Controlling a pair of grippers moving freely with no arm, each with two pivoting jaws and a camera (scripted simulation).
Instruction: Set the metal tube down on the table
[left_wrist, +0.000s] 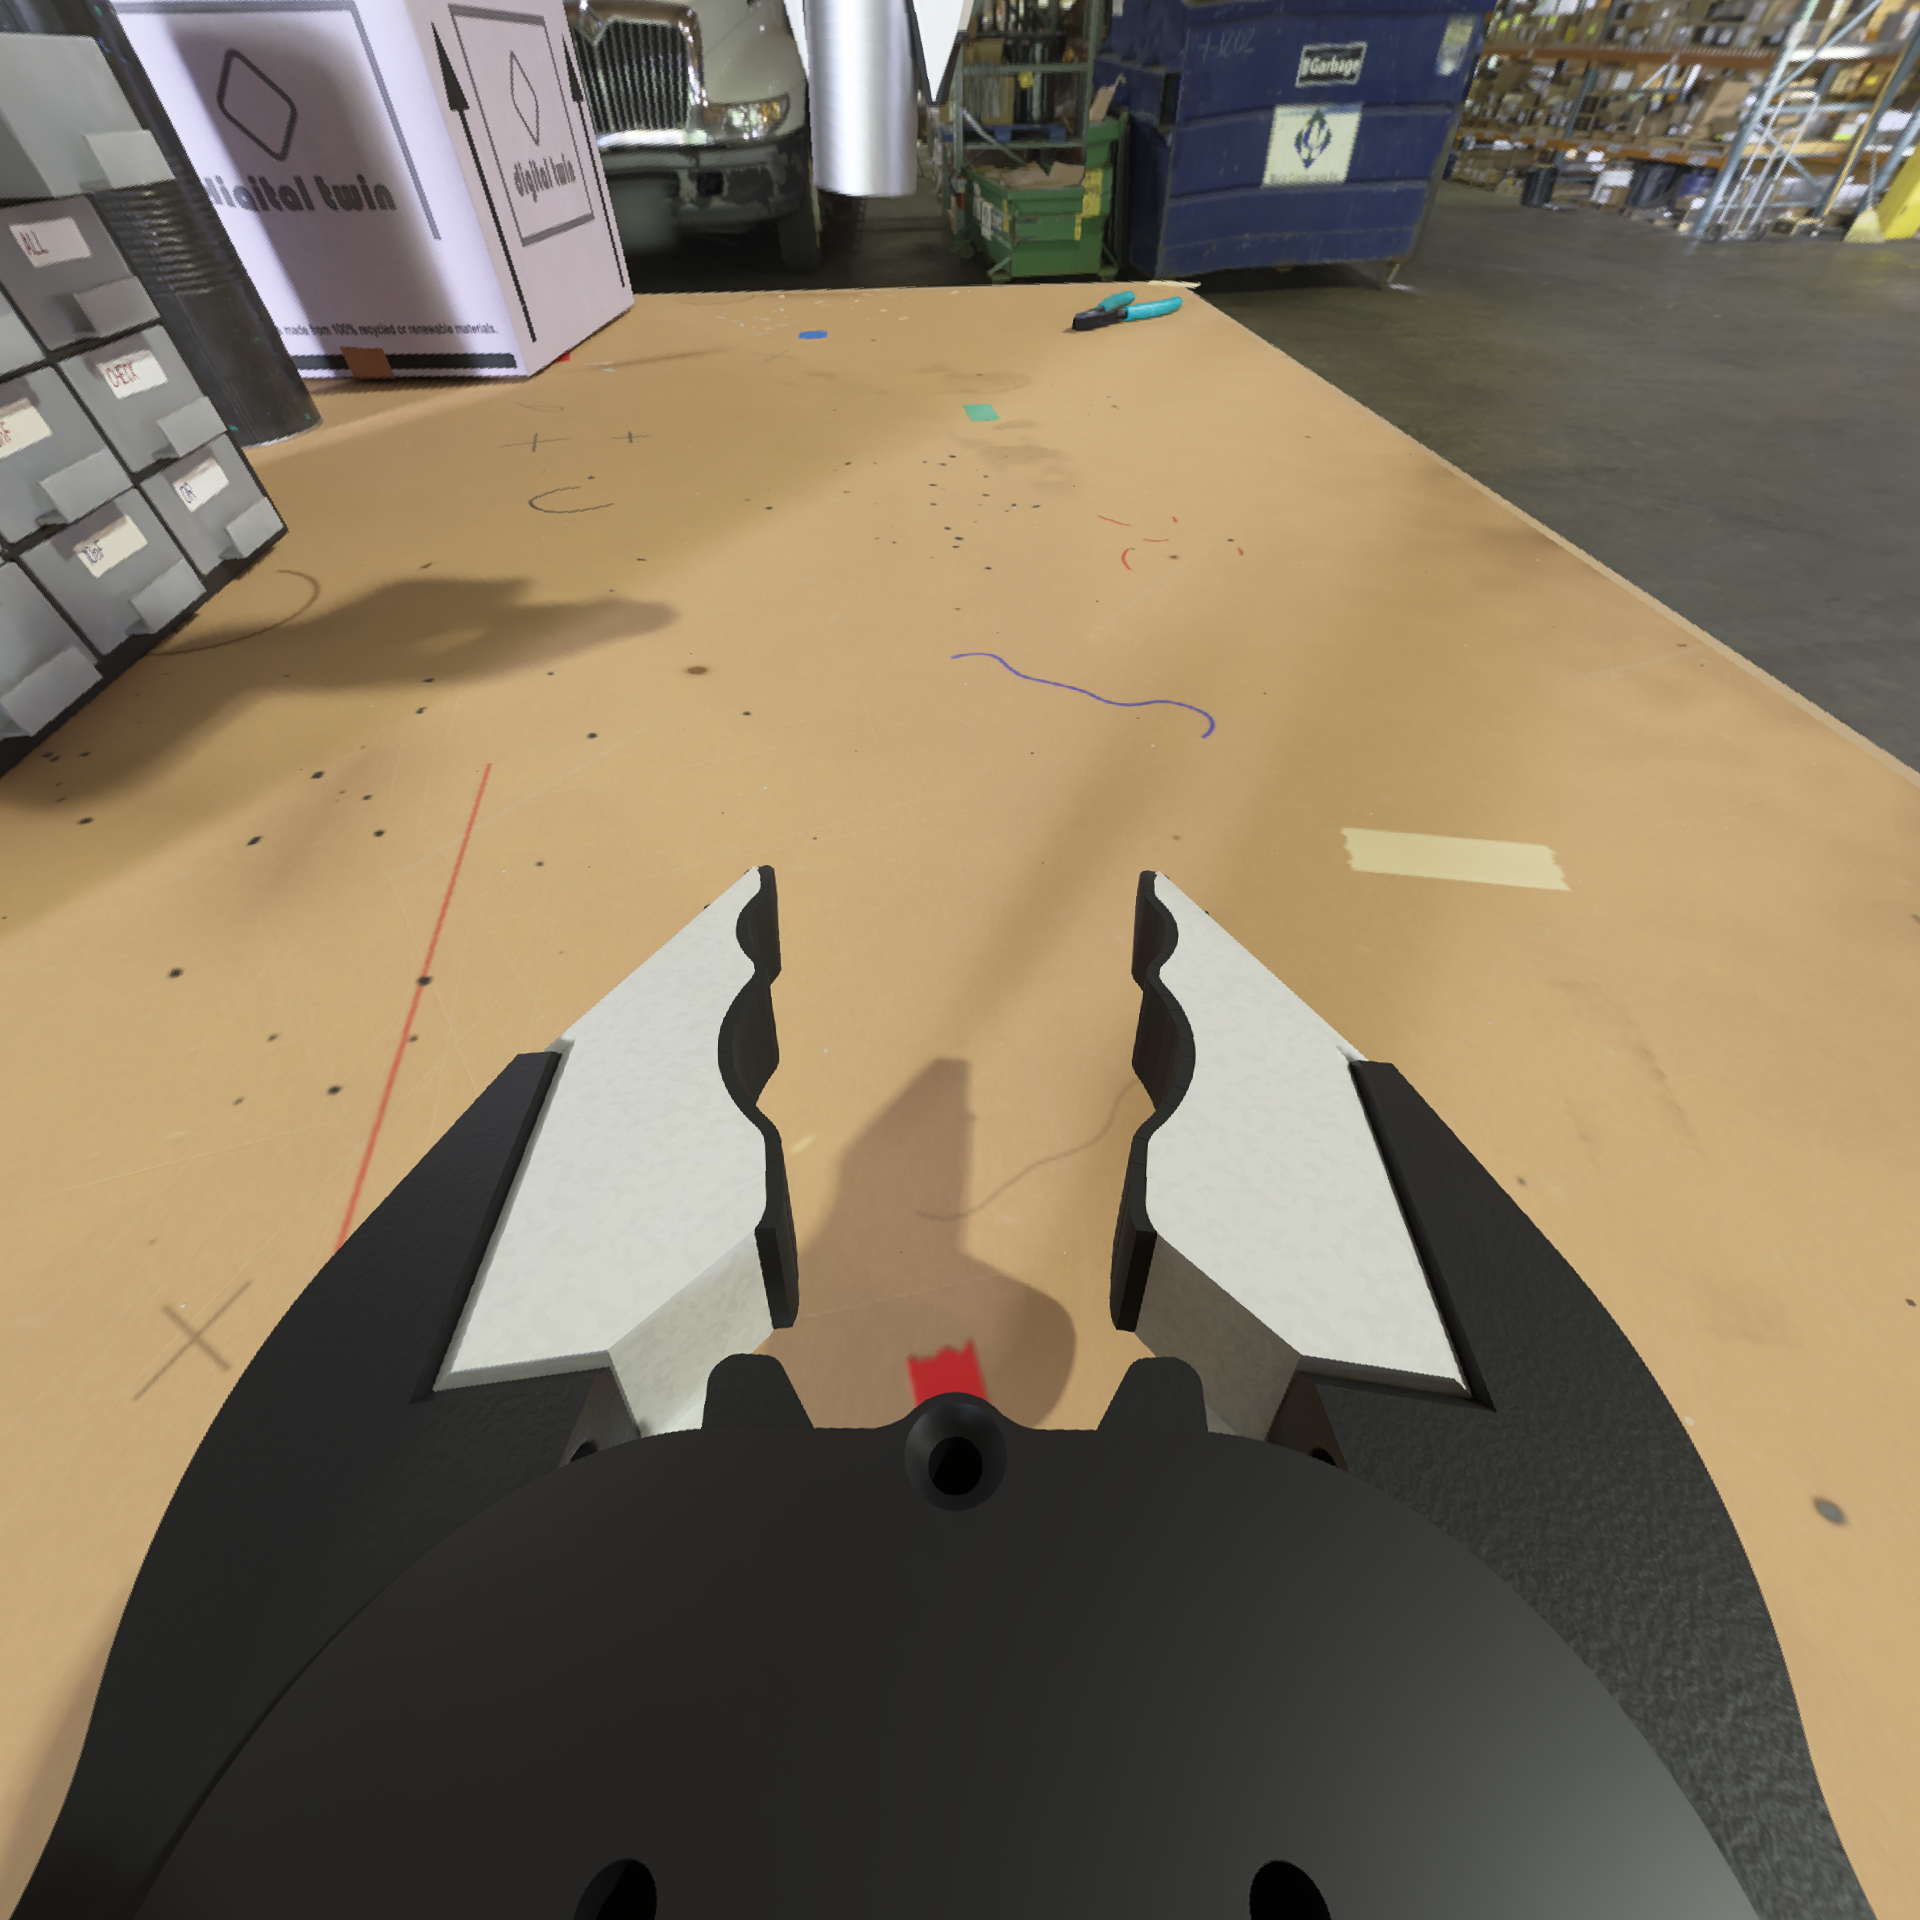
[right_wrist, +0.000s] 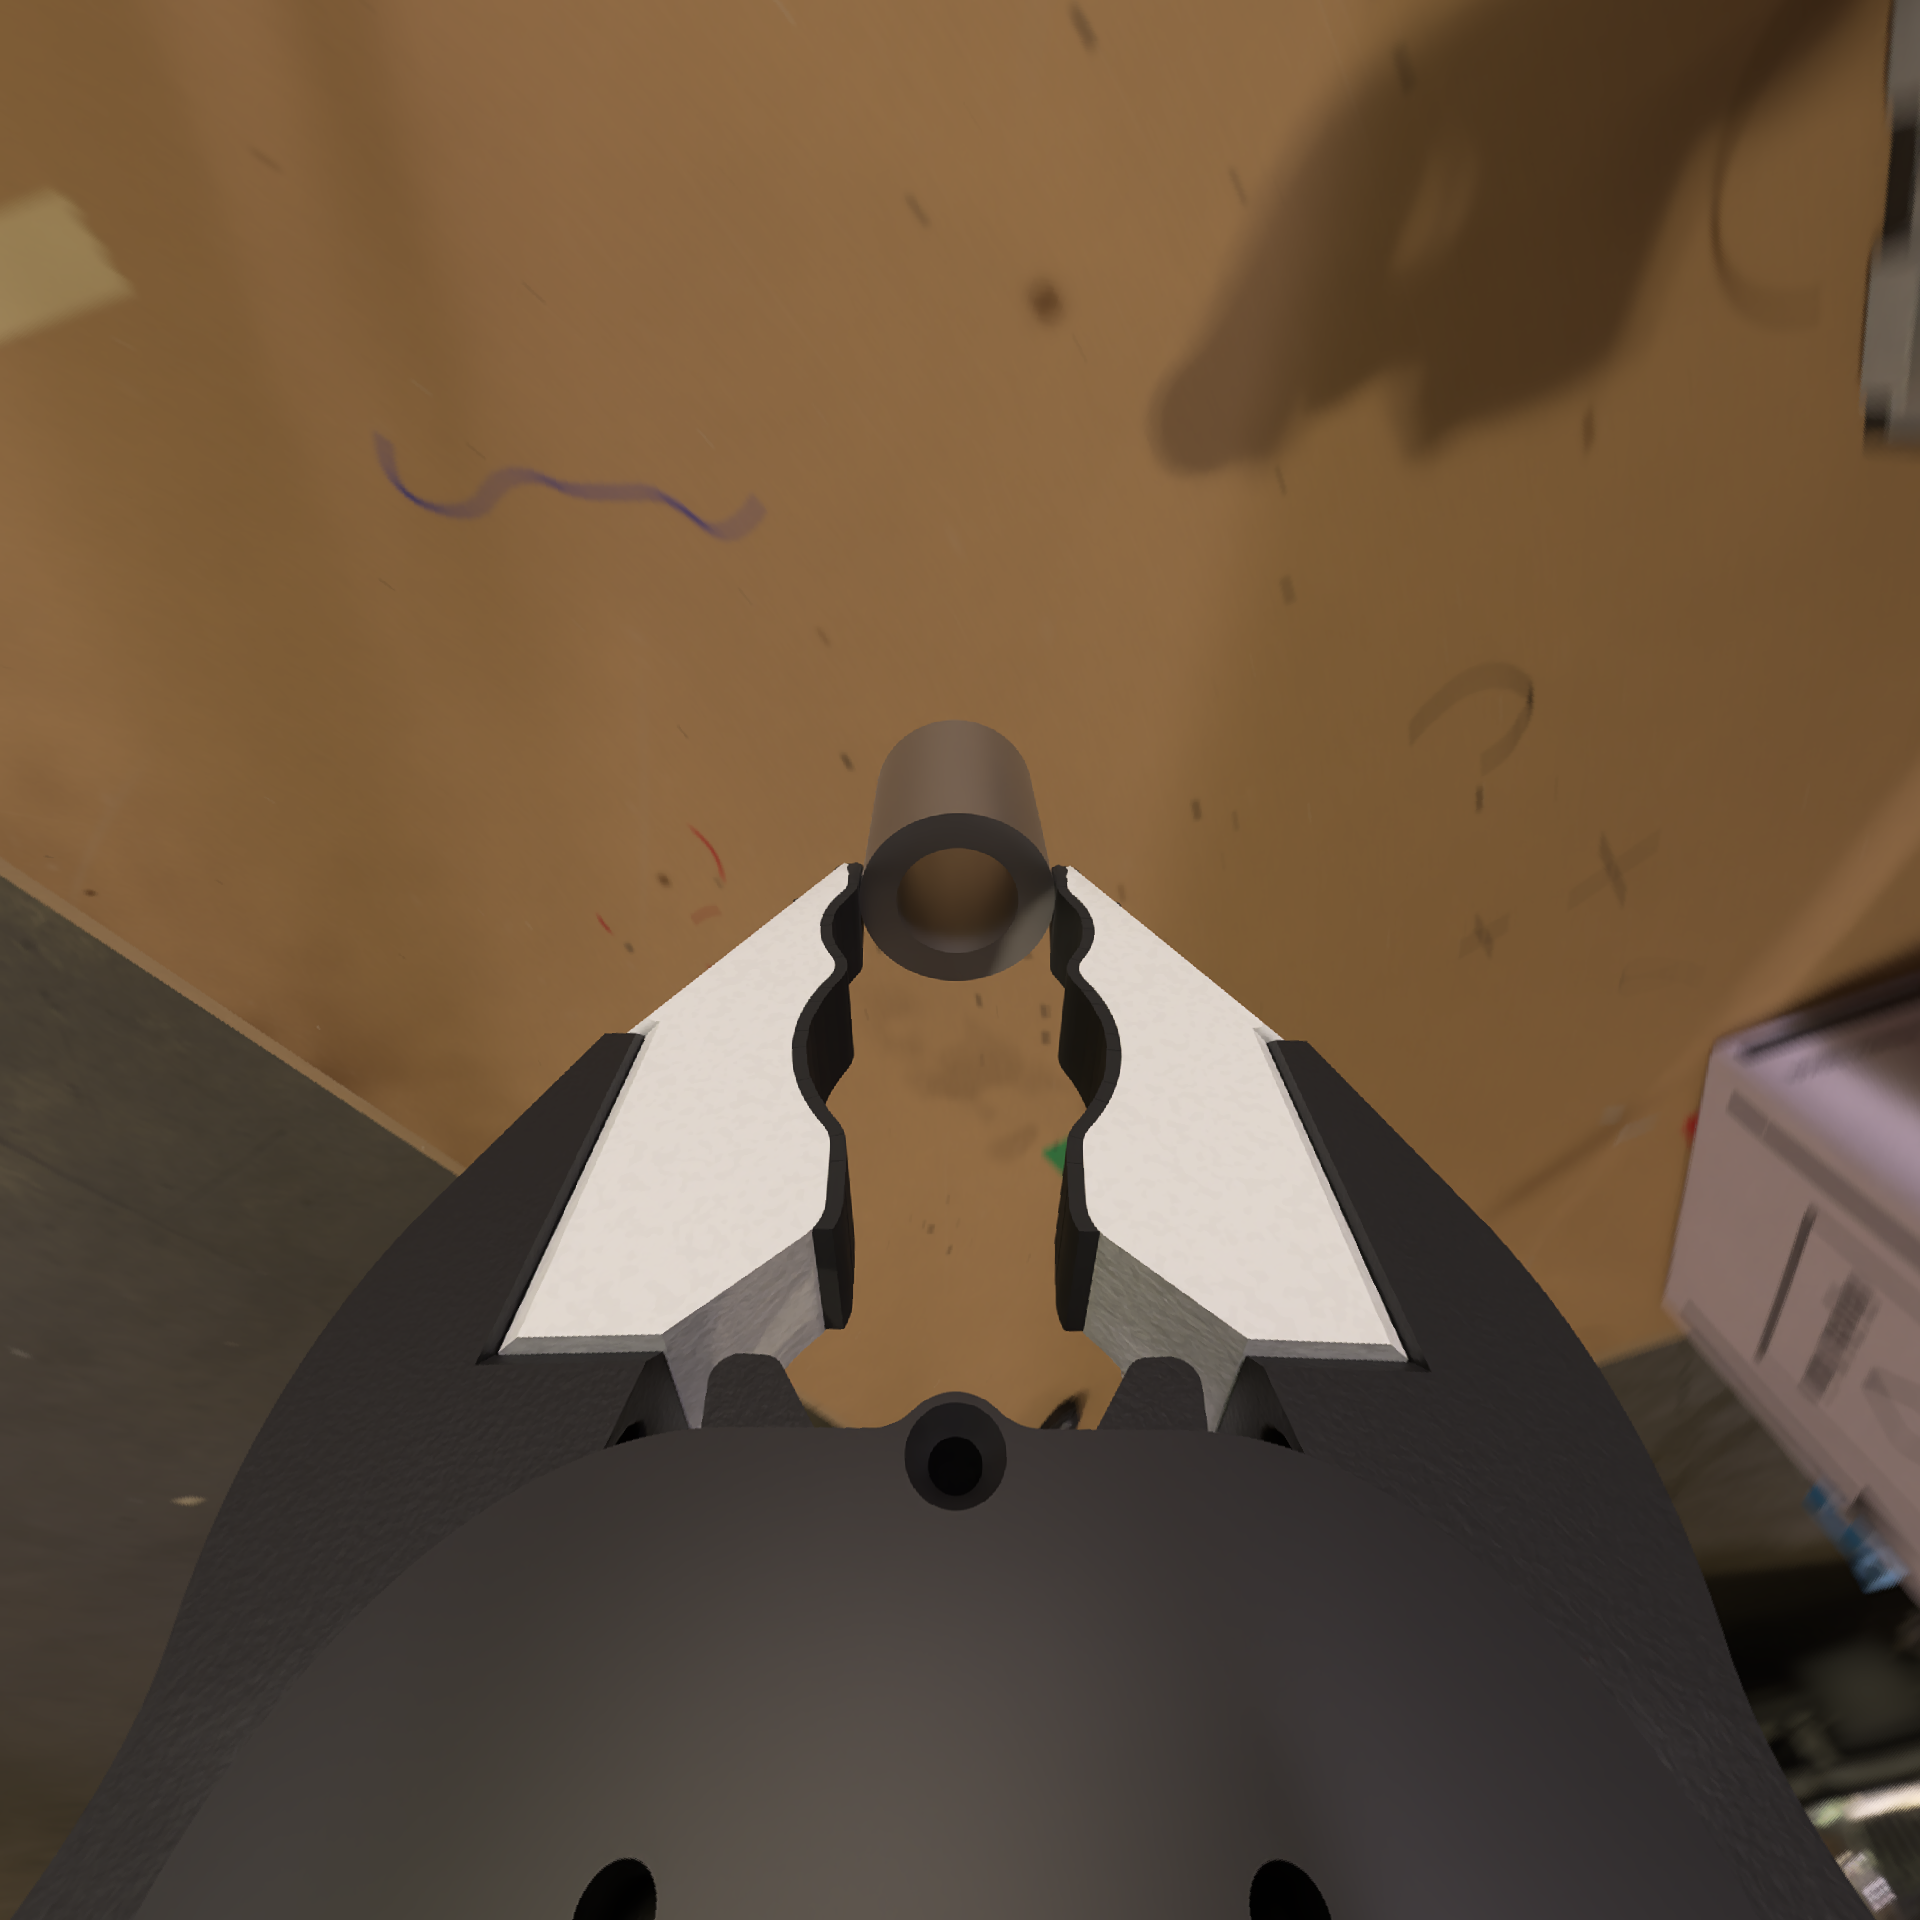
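Note:
The metal tube (right_wrist: 956, 774) is a short grey cylinder, seen end-on in the right wrist view. My right gripper (right_wrist: 956, 878) is shut on it at the fingertips and holds it upright, well above the brown table (right_wrist: 623, 675). In the left wrist view the tube (left_wrist: 862, 94) shows as a silver cylinder hanging at the top centre, with a white finger (left_wrist: 940, 47) of the right gripper beside it. My left gripper (left_wrist: 954, 883) is open and empty, low over the table (left_wrist: 935, 623).
A grey drawer cabinet (left_wrist: 104, 436), a black cylinder (left_wrist: 208, 291) and a white cardboard box (left_wrist: 395, 187) stand at the left back. Teal pliers (left_wrist: 1127, 310) lie at the far edge. The table's right edge (left_wrist: 1558, 520) drops to the floor. The box (right_wrist: 1818, 1247) also shows in the right wrist view.

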